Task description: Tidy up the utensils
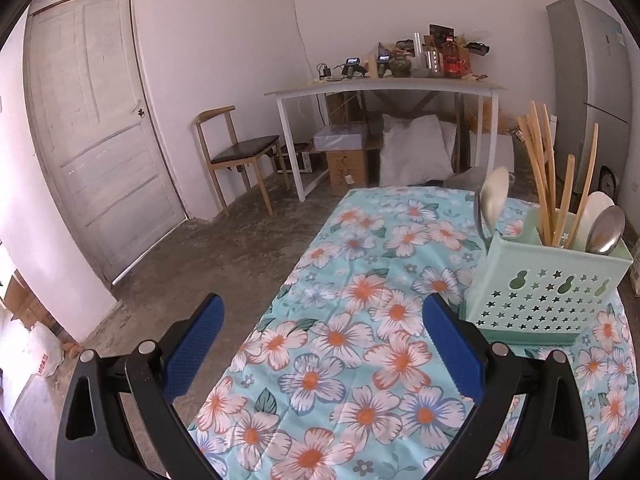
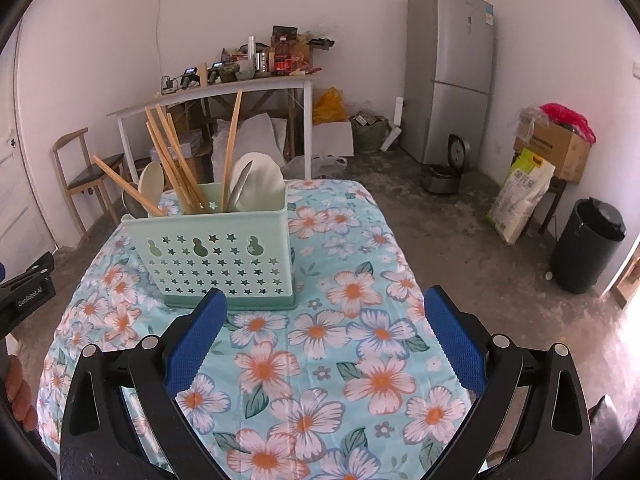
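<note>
**Utensils Look Sorted, Both Grippers Free**

With nothing loose showing on the flowered cloth of the desk [image 2: 360, 320], the sorting looks close to done, or done, as far as these views reach. Every utensil in sight already stands in the mint-green caddy [image 2: 216, 256], which sits upright on the desk, toward its far end in the right wrist view and off to the right in the left wrist view [image 1: 548, 288].

The left gripper [image 1: 324, 344] hovers over the near part of the desk with its jaws spread wide and nothing between them. The right gripper [image 2: 326, 340] is the same: jaws apart, empty, just in front of the caddy.

The caddy is a rectangular plastic box, its front wall pierced with star and gourd-shaped holes, standing on a darker green base. Wooden chopsticks [image 2: 176, 160] fan out of the middle at loose angles, some leaning far left. A pale spoon and a metal one [image 2: 138, 196] stand at the left end. At the right end, a broad white spoon or ladle [image 2: 260, 184] stands with a metal piece in front of it, possibly another spoon; the overlap makes it hard to tell. What may remain, judging by the splayed sticks, is only tidying.
</note>
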`<state>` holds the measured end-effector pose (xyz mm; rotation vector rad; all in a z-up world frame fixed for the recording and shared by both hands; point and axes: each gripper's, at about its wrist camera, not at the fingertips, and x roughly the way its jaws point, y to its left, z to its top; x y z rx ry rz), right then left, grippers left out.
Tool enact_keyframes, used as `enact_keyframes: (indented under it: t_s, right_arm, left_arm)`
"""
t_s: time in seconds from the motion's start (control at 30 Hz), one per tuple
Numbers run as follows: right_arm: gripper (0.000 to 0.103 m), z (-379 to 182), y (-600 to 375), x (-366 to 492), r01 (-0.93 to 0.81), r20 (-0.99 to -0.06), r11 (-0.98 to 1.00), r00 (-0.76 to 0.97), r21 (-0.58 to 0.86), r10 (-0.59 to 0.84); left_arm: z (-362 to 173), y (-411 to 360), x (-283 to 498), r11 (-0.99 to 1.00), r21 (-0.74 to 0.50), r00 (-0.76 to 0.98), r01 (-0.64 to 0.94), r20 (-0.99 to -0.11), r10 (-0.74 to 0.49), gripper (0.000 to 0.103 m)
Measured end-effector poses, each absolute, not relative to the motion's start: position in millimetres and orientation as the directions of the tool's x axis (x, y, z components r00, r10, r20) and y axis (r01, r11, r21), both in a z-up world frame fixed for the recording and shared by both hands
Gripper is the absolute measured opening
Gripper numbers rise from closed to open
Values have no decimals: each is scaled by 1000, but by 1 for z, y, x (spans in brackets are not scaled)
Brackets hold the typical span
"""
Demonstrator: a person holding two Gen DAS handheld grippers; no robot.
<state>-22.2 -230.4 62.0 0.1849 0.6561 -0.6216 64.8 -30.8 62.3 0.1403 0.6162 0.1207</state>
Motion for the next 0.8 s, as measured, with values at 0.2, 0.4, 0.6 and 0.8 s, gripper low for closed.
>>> enact_keyframes:
  t_s: [0.2, 0.4, 0.6, 0.8]
  right_arm:
    - [95, 64, -231, -25, 597, -616, 801, 616, -42, -491]
    - [95, 66, -231, -25, 597, -613, 801, 618, -43, -493]
    - [95, 67, -229, -26, 592, -610, 805, 622, -44, -491]
    - [95, 67, -228, -26, 594, -610, 804, 622, -41, -491]
  left_arm:
    - [63, -30, 63, 985, 159, 807, -68, -571, 148, 97]
    - [65, -29, 61, 986, 154, 807, -67, -572, 144, 97]
    - [64, -29, 62, 986, 154, 807, -66, -572, 144, 97]
    - [64, -29, 61, 986, 153, 807, -65, -573, 143, 97]
